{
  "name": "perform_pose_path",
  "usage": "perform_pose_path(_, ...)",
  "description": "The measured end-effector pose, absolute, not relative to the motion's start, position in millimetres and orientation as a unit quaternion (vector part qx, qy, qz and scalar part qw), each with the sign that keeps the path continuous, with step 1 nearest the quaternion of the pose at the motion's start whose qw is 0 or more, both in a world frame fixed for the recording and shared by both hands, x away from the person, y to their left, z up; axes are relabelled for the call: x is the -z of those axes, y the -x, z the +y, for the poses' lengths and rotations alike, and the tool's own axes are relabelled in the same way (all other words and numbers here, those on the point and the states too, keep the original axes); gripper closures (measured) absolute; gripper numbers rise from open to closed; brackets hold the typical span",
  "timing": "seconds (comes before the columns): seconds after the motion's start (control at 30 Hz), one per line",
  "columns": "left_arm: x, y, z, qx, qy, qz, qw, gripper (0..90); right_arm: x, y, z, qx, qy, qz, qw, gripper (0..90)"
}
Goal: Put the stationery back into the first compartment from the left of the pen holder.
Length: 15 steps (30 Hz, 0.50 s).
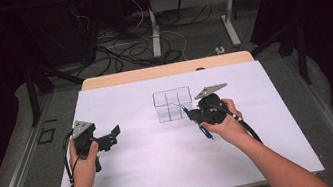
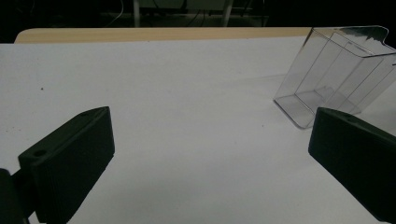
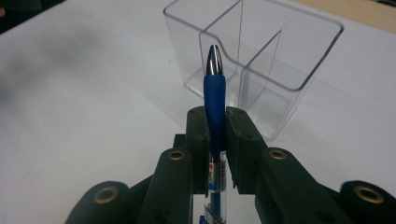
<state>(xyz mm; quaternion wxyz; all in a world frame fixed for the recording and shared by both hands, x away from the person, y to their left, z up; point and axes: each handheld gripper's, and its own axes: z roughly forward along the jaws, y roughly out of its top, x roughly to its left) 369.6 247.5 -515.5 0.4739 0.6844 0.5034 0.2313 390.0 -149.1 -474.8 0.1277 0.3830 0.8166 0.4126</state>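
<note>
A clear plastic organizer [image 1: 173, 104] with several compartments stands upright near the middle of the white table [image 1: 155, 161]. My right gripper [image 1: 194, 115] sits just right of it, shut on a blue pen [image 1: 199, 125]. In the right gripper view the blue pen [image 3: 214, 100] points its silver tip at the organizer [image 3: 254, 60], held between the closed fingers [image 3: 198, 140]. My left gripper [image 1: 112, 134] rests open at the table's left, well apart from the organizer. The left gripper view has its two jaws spread wide over bare table, with the organizer [image 2: 336, 74] at the upper right.
A wooden strip [image 1: 167, 69] runs along the table's far edge. Beyond it are cables and metal table legs [image 1: 154, 29] on the floor. A grey rail [image 1: 19, 167] runs along the left side of the table.
</note>
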Motion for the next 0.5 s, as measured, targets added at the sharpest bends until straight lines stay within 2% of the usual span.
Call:
perform_pose_path(0.2,516,-370,248,-0.230,-0.685,0.504,0.474,0.4,458,-399,-147,-0.438,-0.393,0.797,0.136,79.9)
perform_pose_path(0.5,516,-370,247,-0.229,-0.683,0.505,0.476,0.4,433,-413,-137,-0.458,-0.383,0.784,0.172,79.9)
